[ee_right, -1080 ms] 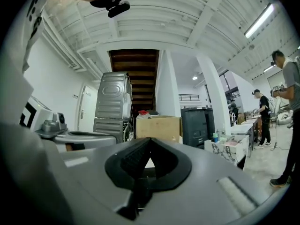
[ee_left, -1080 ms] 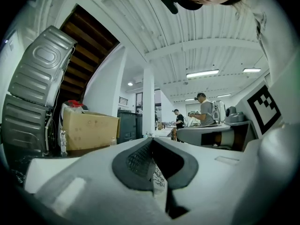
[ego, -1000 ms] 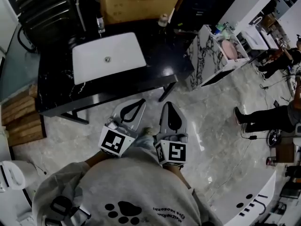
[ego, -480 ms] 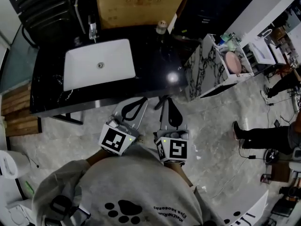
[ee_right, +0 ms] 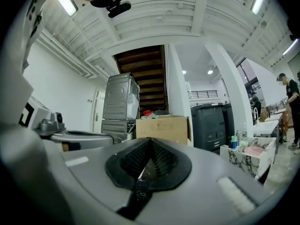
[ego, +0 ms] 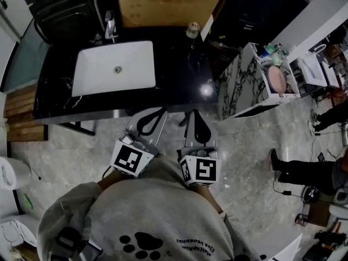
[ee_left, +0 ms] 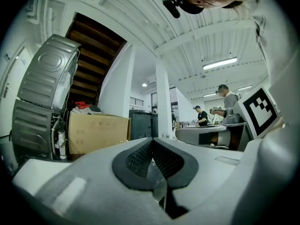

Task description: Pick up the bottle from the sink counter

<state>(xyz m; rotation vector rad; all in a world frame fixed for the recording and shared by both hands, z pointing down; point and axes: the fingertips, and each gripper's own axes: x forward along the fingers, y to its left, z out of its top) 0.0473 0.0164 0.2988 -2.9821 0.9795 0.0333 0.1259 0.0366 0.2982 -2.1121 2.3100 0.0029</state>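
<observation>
The bottle [ego: 192,30], small with a pale cap, stands at the back right of the black sink counter [ego: 185,75], beside a cardboard box. A white basin [ego: 114,67] and a faucet [ego: 110,26] lie to its left. My left gripper [ego: 161,112] and right gripper [ego: 194,114] are side by side at the counter's front edge, well short of the bottle. In the left gripper view, the left gripper [ee_left: 152,139] has its jaws together and holds nothing. The right gripper [ee_right: 151,139] is likewise shut and empty. I cannot make out the bottle in either gripper view.
A cardboard box [ego: 163,4] stands behind the counter, with a dark appliance [ego: 60,10] at back left. A marble-patterned stand [ego: 244,80] holding small items is right of the counter. Wooden boards [ego: 19,113] lie at left. A person's legs [ego: 304,170] are at right.
Both grippers have moved forward together toward the counter. Their tips were over the floor short of it and now reach its front edge. The jaws stayed shut.
</observation>
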